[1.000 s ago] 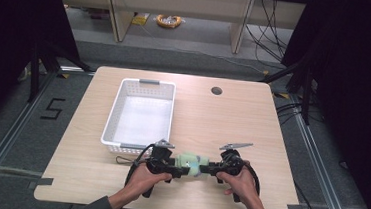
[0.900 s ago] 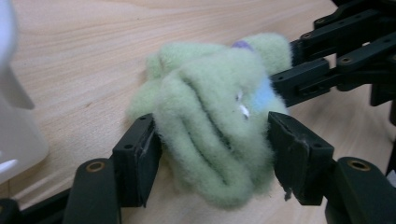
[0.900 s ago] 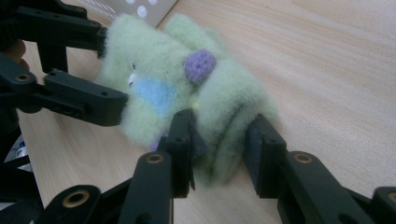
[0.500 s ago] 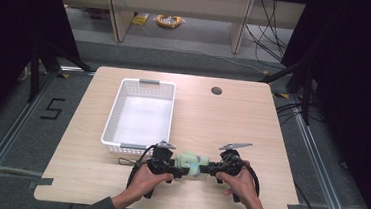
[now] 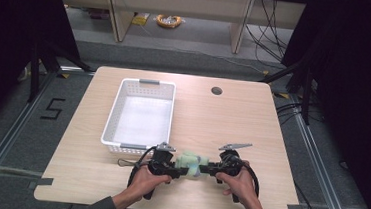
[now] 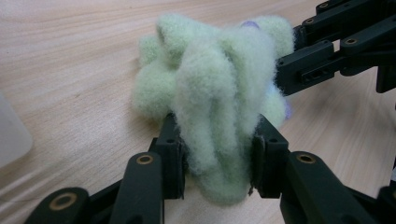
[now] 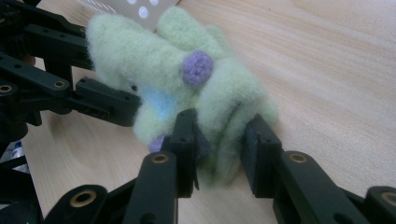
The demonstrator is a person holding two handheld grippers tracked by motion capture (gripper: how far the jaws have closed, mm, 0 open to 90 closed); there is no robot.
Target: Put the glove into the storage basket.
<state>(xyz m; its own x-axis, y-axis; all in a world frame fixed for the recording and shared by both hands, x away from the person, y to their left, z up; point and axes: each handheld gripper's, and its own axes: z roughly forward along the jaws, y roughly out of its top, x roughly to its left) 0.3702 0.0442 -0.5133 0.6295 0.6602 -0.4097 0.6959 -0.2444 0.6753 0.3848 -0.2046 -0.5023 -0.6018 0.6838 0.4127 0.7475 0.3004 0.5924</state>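
pale wooden surface (image 5: 232, 118) carries a fluffy light-green fleece toy (image 5: 189, 162) near its front edge; left tool (image 6: 215, 149), jaws just closed, and right tool (image 7: 218, 140) both pinch it, likely to stretch or lift it.

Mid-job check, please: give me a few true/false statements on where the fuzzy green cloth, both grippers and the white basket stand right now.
1. Both grippers pinch the fuzzy green cloth. True: the left gripper and the right gripper each press folds of it from opposite sides.
2. The cloth lies inside the white basket. False: it is at the table's near edge, outside the basket.
3. The cloth bears a purple dot. True.
4. The basket holds several items. False: its inside looks bare.
5. The left gripper's jaws have just been opening. False: they have just been closing, with the cloth between them.
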